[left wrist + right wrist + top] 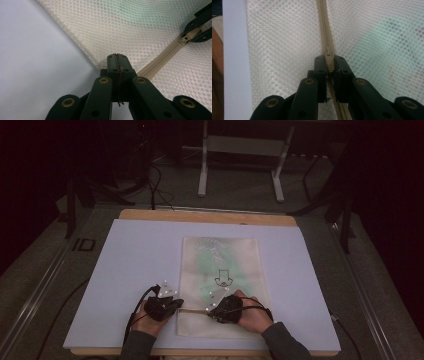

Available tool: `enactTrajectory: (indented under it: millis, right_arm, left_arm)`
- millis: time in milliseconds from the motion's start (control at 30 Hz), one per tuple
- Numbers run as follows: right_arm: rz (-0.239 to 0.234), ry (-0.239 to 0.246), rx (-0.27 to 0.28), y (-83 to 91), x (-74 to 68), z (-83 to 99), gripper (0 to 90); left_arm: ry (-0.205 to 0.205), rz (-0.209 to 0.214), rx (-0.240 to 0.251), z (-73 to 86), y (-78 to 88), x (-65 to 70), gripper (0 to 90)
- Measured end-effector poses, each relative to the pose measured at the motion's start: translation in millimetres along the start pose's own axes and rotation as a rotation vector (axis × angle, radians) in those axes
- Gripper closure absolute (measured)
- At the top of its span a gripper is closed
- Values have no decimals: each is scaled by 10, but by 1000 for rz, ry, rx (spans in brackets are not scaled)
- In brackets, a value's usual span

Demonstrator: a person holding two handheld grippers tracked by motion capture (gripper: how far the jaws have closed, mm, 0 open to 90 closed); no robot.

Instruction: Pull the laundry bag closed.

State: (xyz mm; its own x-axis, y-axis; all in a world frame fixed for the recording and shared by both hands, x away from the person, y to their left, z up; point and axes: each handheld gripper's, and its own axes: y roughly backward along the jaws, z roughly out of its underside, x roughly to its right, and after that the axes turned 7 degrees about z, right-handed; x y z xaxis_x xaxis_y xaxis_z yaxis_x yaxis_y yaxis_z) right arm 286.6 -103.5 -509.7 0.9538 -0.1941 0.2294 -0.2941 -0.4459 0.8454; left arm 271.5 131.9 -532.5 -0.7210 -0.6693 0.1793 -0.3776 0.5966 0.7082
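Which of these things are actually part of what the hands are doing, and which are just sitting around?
In use:
- mesh bag with something green inside
- its zip and zip pull
- left tool, shut on the bag's corner
- right tool, shut on the zip pull

Just there:
- white board under the bag
- metal stand on the floor behind
- loose cables on the floor

Room dim, edges falling off to near black left and right. Grey carpeted floor (pixel 240 180) around the work area. Wooden table (pixel 207 216), its top edge showing pale brown, covered by a white board (pixel 135 270) that takes most of the light. Beyond it, a white metal frame stand (pixel 240 150) with two legs and flat feet on the floor. Black cables (pixel 157 187) trail across the carpet at upper left. Dark tripod legs (pixel 345 227) stand at right; a metal rail (pixel 42 285) runs along the left.
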Motion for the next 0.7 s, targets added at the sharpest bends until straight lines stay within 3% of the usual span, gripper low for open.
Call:
enactTrajectory:
  millis: [700]
  right_arm:
    - [25,-11,-36,156,51,220,824]
  left_arm:
    - [-3,-7,-1,-1,-1,10,897]
